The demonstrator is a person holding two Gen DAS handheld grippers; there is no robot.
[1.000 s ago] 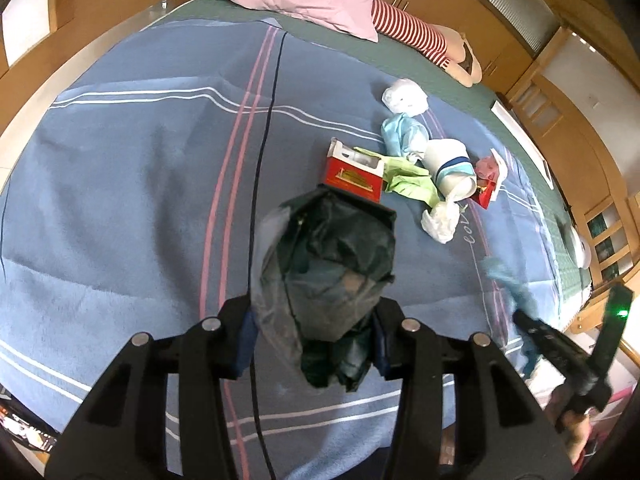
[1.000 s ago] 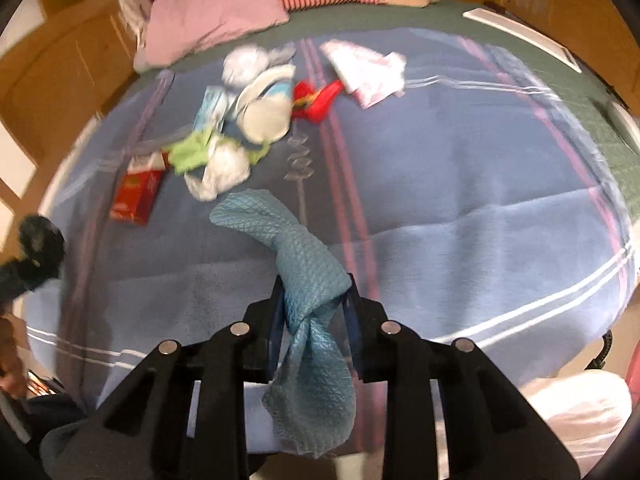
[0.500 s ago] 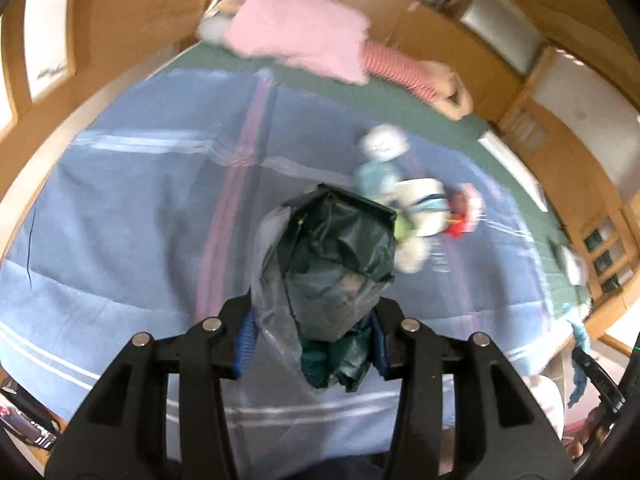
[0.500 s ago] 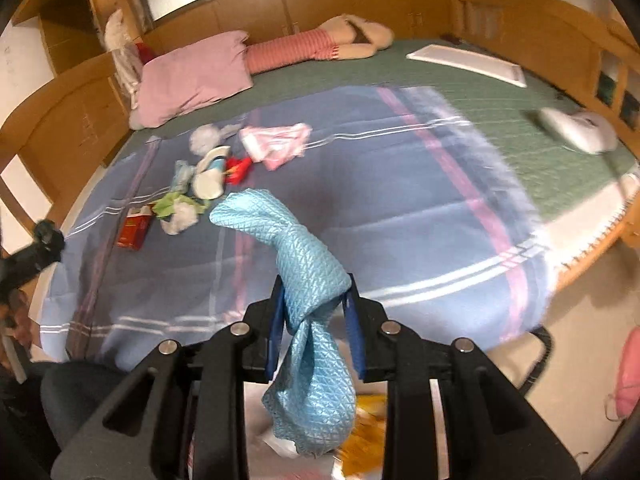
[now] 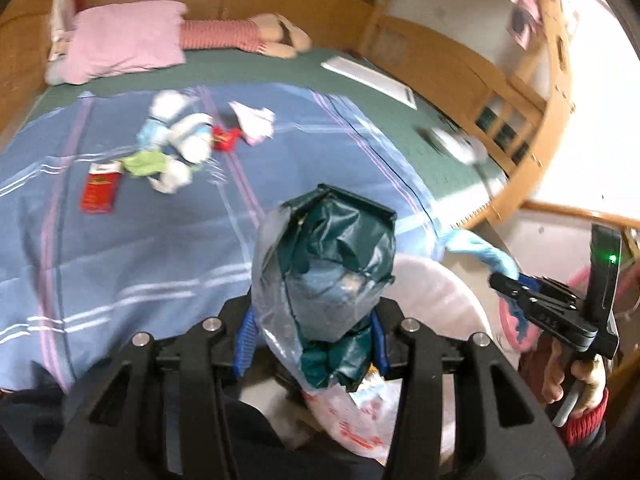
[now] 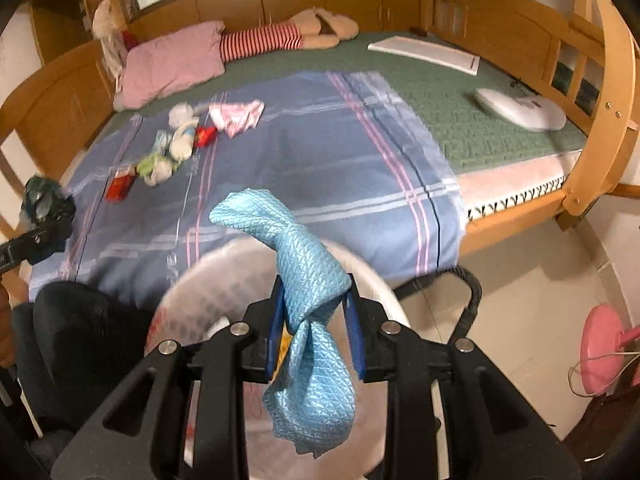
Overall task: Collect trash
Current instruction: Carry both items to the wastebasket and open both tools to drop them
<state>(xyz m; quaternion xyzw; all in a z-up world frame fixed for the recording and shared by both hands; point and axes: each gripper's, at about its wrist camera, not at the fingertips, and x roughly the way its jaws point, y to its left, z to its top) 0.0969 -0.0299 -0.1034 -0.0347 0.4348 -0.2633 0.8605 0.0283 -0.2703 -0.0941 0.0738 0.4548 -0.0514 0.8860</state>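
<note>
Blue striped bedspread (image 6: 304,168) with scattered trash heap (image 6: 168,152), pink pillow (image 6: 172,64) behind.

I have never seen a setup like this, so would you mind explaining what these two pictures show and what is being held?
There is no robot here: a person holds a two-finger gripper in each hand, and a fisheye camera on each one looks forward along its fingers, so each picture is one gripper's own view.

In the left wrist view, the left gripper is shut on a crumpled dark green bag. In the right wrist view, the right gripper is shut on a light blue cloth.

Both hang over a white bin lined with a plastic bag, beside the bed. On the blue blanket more trash remains: a red box, white tissues and a green scrap. A pink pillow lies farther back.
</note>
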